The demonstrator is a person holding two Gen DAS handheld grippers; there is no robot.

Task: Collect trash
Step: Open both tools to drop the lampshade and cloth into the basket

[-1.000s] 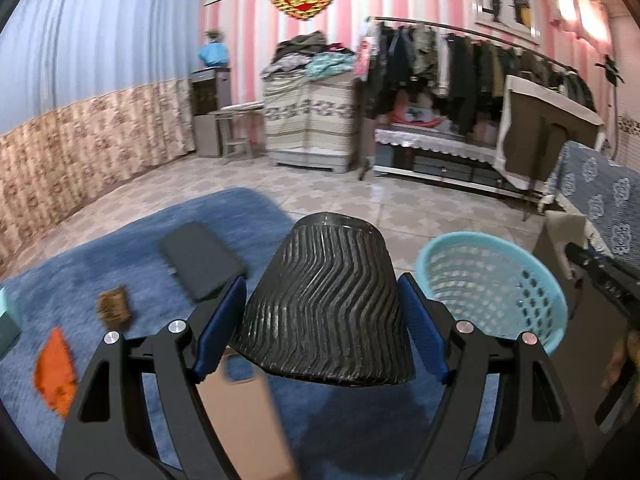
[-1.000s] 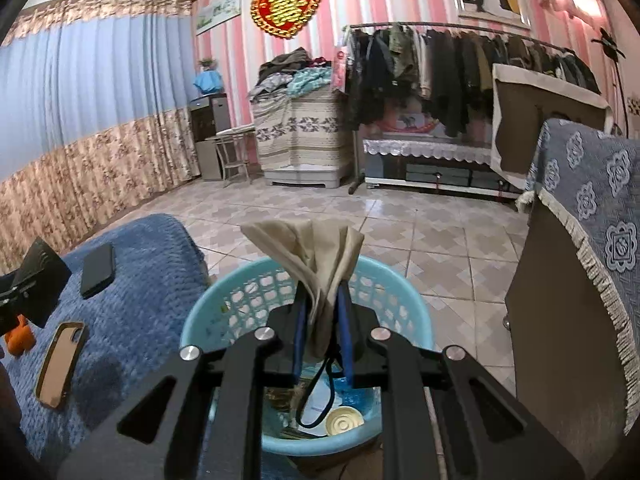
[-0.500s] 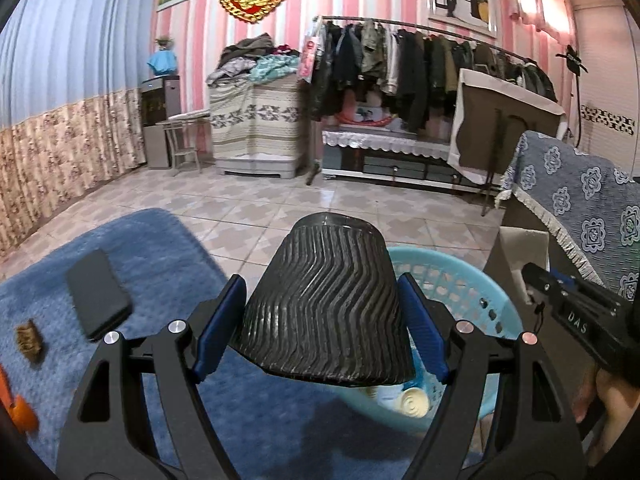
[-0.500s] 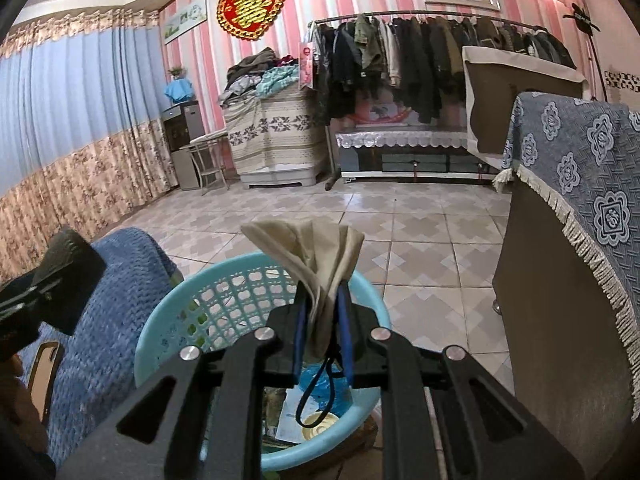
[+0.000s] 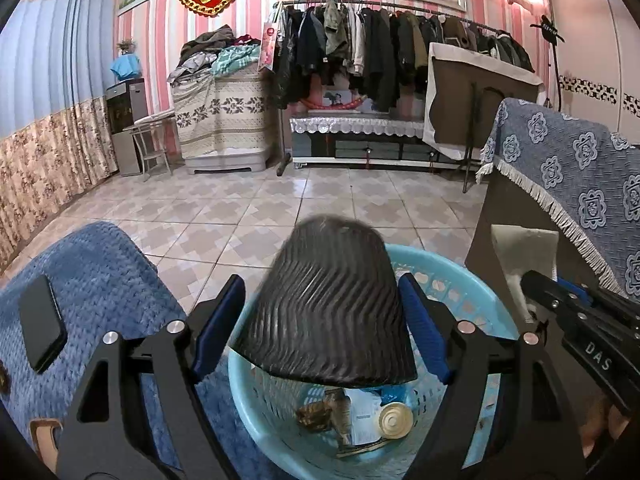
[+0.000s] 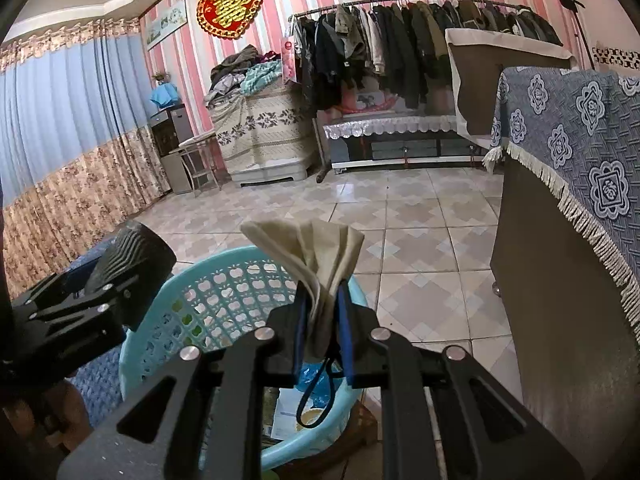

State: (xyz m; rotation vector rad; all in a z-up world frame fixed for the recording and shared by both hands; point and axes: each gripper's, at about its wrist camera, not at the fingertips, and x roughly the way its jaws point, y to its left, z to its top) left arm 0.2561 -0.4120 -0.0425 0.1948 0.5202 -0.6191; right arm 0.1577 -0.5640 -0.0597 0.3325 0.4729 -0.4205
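The left hand-held gripper (image 5: 322, 320) has swung across from over the blue blanket (image 5: 100, 272) and now hangs right above the turquoise basket (image 5: 472, 280). Its jaws are opening as we watch: a gap shows beside the black ribbed cup (image 5: 328, 312) on its left side, where a moment ago both pads hugged it. The cup looks slightly tilted between them, directly over the trash already in the basket, including a round lid (image 5: 395, 420) and a brown wrapper (image 5: 314, 414). That reads as a release under way, so the cup should drop in cleanly.

On the other side, the right hand-held gripper (image 6: 322, 320) is clamped tight on a crumpled beige tissue (image 6: 316, 256), exactly as before, and it has edged a little closer over the basket's near rim. The tissue is probably next to go in.

Left on the blanket near its far edge: a dark phone (image 5: 40, 320), no trash by the look of it, so it likely stays.
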